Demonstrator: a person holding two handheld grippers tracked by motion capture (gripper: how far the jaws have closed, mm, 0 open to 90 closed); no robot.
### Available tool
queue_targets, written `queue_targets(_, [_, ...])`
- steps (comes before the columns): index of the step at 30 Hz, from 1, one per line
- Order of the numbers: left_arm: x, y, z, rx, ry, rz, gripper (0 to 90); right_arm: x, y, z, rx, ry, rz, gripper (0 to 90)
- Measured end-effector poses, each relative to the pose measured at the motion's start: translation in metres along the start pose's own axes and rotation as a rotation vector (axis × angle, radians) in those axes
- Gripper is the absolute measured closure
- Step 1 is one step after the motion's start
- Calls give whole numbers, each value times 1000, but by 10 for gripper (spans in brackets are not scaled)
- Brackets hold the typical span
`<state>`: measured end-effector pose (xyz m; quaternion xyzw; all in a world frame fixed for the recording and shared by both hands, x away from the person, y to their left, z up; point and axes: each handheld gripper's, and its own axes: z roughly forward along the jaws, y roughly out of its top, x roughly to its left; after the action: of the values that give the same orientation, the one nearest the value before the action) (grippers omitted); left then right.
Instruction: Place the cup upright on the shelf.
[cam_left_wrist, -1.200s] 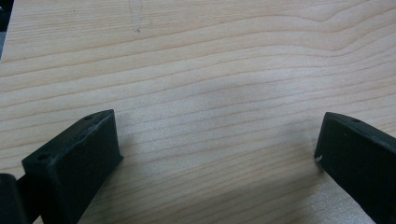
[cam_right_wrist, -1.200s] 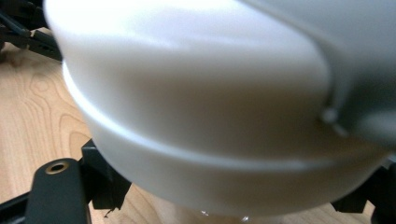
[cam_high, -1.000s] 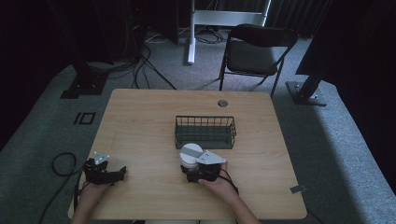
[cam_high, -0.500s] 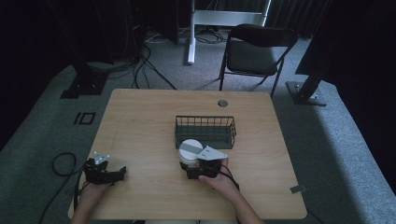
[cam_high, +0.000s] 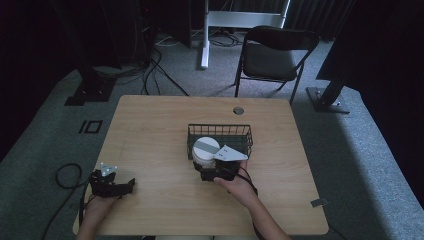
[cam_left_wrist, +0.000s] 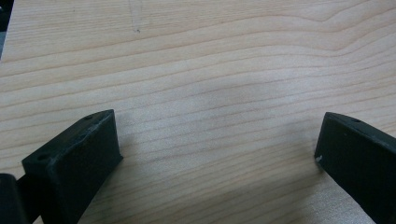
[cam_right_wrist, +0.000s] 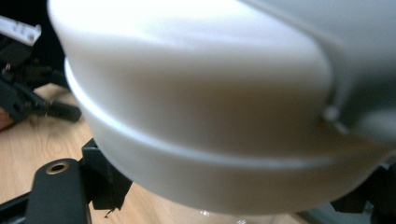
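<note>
A white round container (cam_high: 205, 149) with a grey band across its top hangs at the near left corner of the black wire basket (cam_high: 235, 131). My right gripper (cam_high: 216, 170) is shut on it from the near side. In the right gripper view the container (cam_right_wrist: 201, 93) looms very close, with black jaws showing under its left and right edges and the gripper (cam_right_wrist: 233, 198) closed around its base. My left gripper (cam_high: 125, 185) rests on the table's near left corner. Its jaws stand wide apart over bare wood, so the left gripper (cam_left_wrist: 215, 154) is open and holds nothing.
The wooden table (cam_high: 150, 130) has a round cable hole (cam_high: 238, 110) at the back. A black folding chair (cam_high: 275, 55) stands beyond the far edge. Cables lie on the grey floor at the left (cam_high: 65, 175).
The right gripper has carried the white container a little away from me, up against the basket's near left corner. The left gripper has stayed put.
</note>
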<state>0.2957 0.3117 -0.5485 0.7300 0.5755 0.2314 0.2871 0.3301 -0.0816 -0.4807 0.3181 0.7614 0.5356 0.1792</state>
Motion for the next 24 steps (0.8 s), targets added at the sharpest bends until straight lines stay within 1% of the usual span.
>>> queue_targets(4, [0, 0, 0, 0, 0, 0, 1, -2, 9, -1, -7, -6, -3, 184])
queue_targets(10, [0, 0, 0, 0, 0, 0, 1, -7, 24, -2, -26, -33, -5, 185])
queue_targets(12, [0, 0, 0, 0, 0, 0, 1, -8, 27, -2, -28, -37, -2, 184])
queue_targets(13, [0, 0, 0, 0, 0, 0, 1, -11, 33, -3, -36, -55, -10, 184])
queue_targets(16, [0, 0, 0, 0, 0, 0, 1, -12, 36, -3, -35, -61, -15, 185])
queue_targets(17, [0, 0, 0, 0, 0, 0, 1, -17, 42, -2, -37, -92, -17, 185])
queue_targets(20, [0, 0, 0, 0, 0, 0, 1, -23, 48, -2, -49, -113, -10, 185])
queue_targets(21, [0, 0, 0, 0, 0, 0, 1, -23, 48, -2, -49, -113, -10, 185])
queue_targets(24, [0, 0, 0, 0, 0, 0, 1, -30, 54, -1, -68, -133, 6, 185])
